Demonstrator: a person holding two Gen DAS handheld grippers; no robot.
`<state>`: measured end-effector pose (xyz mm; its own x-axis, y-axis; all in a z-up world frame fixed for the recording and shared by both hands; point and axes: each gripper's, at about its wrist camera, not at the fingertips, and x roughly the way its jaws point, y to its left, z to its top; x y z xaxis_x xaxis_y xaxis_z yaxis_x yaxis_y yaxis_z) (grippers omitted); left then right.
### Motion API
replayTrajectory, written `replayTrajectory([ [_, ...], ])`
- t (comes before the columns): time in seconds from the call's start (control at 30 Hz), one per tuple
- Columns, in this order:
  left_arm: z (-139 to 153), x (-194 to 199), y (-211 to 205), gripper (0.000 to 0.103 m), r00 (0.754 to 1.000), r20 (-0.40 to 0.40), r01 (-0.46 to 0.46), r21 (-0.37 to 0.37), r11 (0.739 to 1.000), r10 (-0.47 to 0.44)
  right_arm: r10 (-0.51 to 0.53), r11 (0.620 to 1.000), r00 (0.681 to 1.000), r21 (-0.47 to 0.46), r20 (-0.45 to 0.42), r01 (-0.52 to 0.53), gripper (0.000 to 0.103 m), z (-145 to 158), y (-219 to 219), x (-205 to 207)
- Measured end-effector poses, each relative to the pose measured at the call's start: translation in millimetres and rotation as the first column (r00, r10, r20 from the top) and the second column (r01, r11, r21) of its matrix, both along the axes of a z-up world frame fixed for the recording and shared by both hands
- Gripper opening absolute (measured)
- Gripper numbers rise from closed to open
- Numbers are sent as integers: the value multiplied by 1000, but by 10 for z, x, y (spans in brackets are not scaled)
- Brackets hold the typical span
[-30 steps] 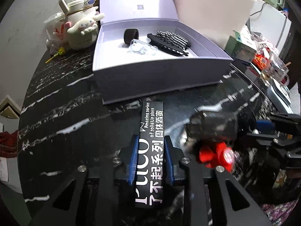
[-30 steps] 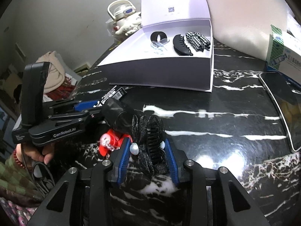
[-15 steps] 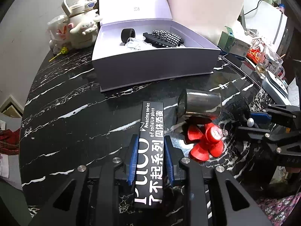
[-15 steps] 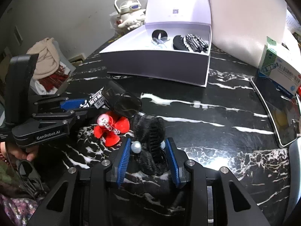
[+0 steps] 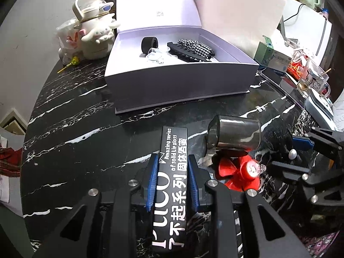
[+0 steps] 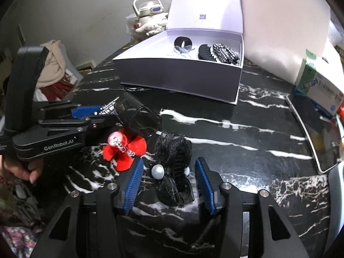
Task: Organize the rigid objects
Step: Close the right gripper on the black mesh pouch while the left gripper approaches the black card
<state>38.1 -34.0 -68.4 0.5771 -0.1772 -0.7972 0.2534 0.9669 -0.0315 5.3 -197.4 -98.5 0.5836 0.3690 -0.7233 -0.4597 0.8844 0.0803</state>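
My left gripper (image 5: 172, 161) is shut on a long black lip-gloss box (image 5: 175, 142) held low over the black marble table (image 5: 75, 129). My right gripper (image 6: 169, 161) has its jaws opening. A black lace hair claw with pearls (image 6: 174, 150) stands between them on the table, with a gap on each side. Beside it lie a red flower clip (image 6: 122, 148) and a smoky translucent case (image 6: 142, 121). The open lavender box (image 6: 178, 75) at the back holds a black ring (image 6: 182, 42), a clear clip (image 6: 180, 49), a black claw clip (image 6: 204, 52) and a checked bow (image 6: 225, 52).
A white cartoon figure (image 5: 96, 34) stands left of the lavender box. On the right are a green-and-white carton (image 6: 320, 86), a dark tablet (image 6: 311, 129) and a printed glass mug (image 5: 311, 79). A hand (image 6: 19, 169) holds the left gripper (image 6: 90, 116) at the table's near left edge.
My right gripper's jaws have spread off the black lace hair claw, which now stands free on the table. The left gripper has kept its grip on the lip-gloss box.
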Motion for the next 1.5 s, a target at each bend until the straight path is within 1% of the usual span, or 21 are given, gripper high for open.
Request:
replayTrajectory([
  [0.03, 2, -1, -1, 26, 1000, -1, 0, 0, 1000, 0, -3, 1000, 1000, -15, 11, 4, 48, -5, 20, -9],
  [0.07, 1, -4, -3, 26, 1000, -1, -2, 2, 1000, 2, -8, 999, 1000, -32, 24, 9, 41, -11, 35, -17],
  [0.13, -1, -12, -7, 27, 1000, 7, -4, 7, 1000, 4, -11, 997, 999, -76, 51, 15, 34, -21, 66, -36],
  [0.2, -2, -14, -19, 27, 1000, 9, -8, 12, 1000, 8, -7, 996, 998, -86, 63, 12, 33, -31, 68, -53],
  [0.37, 0, -24, -65, 26, 1000, 16, 11, 27, 1000, -12, -15, 998, 997, -56, 77, 19, 33, -40, 24, -64],
  [0.5, 3, -14, -59, 26, 1000, 3, 8, 11, 1000, -8, -6, 998, 996, -70, 93, 12, 33, -49, 40, -86],
  [0.73, 14, -4, -52, 26, 1000, -1, 8, 15, 1000, -8, -16, 999, 997, -39, 71, 18, 32, -27, 0, -86],
  [0.83, 60, -14, -65, 26, 1000, 7, 3, 35, 999, -3, -35, 999, 998, -31, 57, 37, 32, -8, -21, -66],
  [0.93, 115, -9, -76, 26, 1000, 10, 3, 28, 1000, -3, -42, 999, 998, -10, 49, 42, 32, 38, -39, -54],
  [1.1, 198, -13, -96, 26, 1000, 28, 10, 14, 1000, -10, -49, 999, 997, -7, 65, 49, 32, 128, -67, -65],
  [1.27, 155, -8, -94, 26, 1000, 13, 12, 8, 1000, -12, -60, 998, 996, -3, 61, 61, 32, 158, -99, -39],
  [1.3, 152, -13, -89, 26, 1000, 21, 8, 11, 1000, -8, -62, 998, 996, -4, 58, 63, 32, 151, -101, -38],
  [1.4, 103, 15, -62, 26, 1000, 4, -13, 15, 1000, 13, -61, 998, 997, -6, 46, 62, 32, 125, -109, -56],
  [1.5, -14, 72, -57, 27, 998, -67, -11, 12, 1000, 12, -59, 998, 998, -7, 34, 59, 32, 104, -106, -63],
])
